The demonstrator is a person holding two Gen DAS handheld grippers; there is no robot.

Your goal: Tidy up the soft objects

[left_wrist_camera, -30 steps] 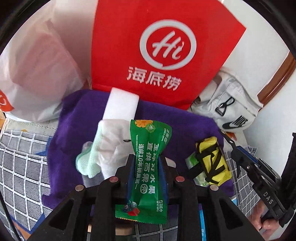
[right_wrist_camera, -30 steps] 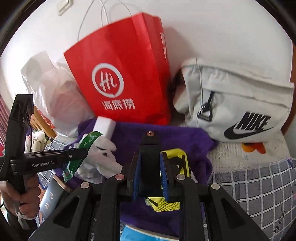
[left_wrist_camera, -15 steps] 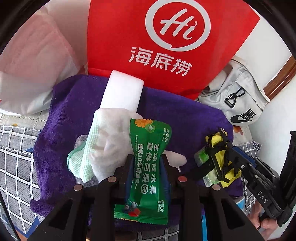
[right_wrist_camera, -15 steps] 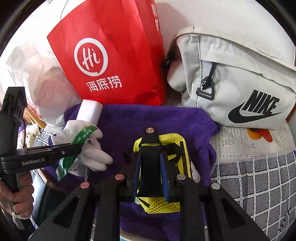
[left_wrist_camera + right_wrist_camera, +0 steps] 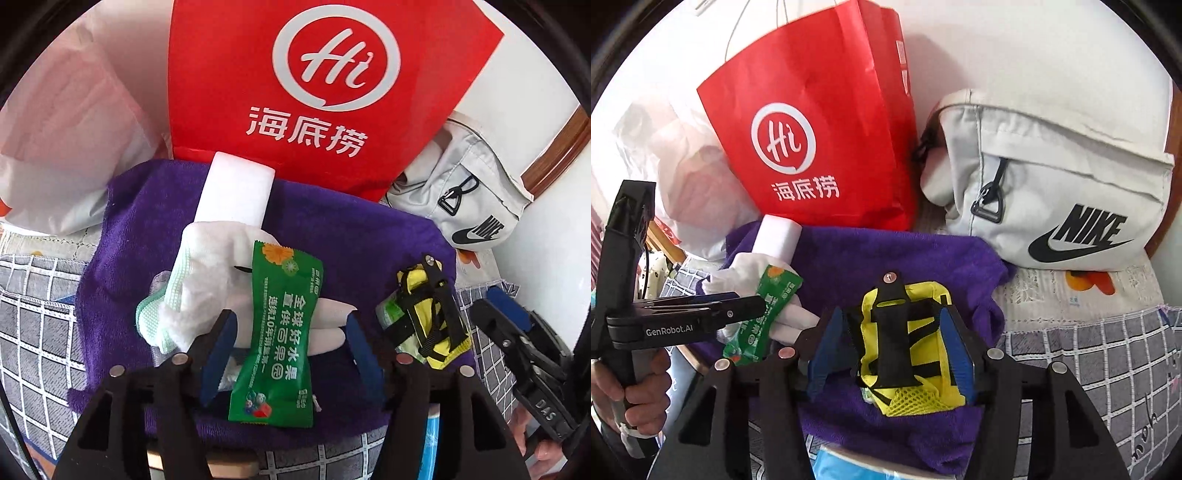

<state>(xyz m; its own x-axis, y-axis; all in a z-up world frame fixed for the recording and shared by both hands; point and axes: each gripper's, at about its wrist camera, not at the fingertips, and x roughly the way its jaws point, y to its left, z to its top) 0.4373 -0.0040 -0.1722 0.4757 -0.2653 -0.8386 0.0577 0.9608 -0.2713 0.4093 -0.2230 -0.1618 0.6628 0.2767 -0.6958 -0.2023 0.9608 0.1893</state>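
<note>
A green snack packet (image 5: 282, 339) lies on a white glove (image 5: 210, 280) on a purple towel (image 5: 332, 236); my left gripper (image 5: 290, 325) is open around it, blue pads apart from it. It also shows in the right wrist view (image 5: 761, 314). A white foam block (image 5: 236, 192) lies behind the glove. My right gripper (image 5: 892, 325) is open around a yellow and black mesh pouch (image 5: 905, 339) lying on the purple towel (image 5: 886, 251), pads not touching it.
A red paper bag (image 5: 314, 81) stands behind the towel against the wall. A white plastic bag (image 5: 66, 140) sits at left, a grey Nike bag (image 5: 1052, 184) at right. A grey checked cloth (image 5: 1108, 362) covers the surface. Something blue (image 5: 849, 465) lies below the towel.
Both grippers have opened. The left one has let go of the green packet, which now rests on the glove. The right one has let go of the yellow pouch on the towel.
</note>
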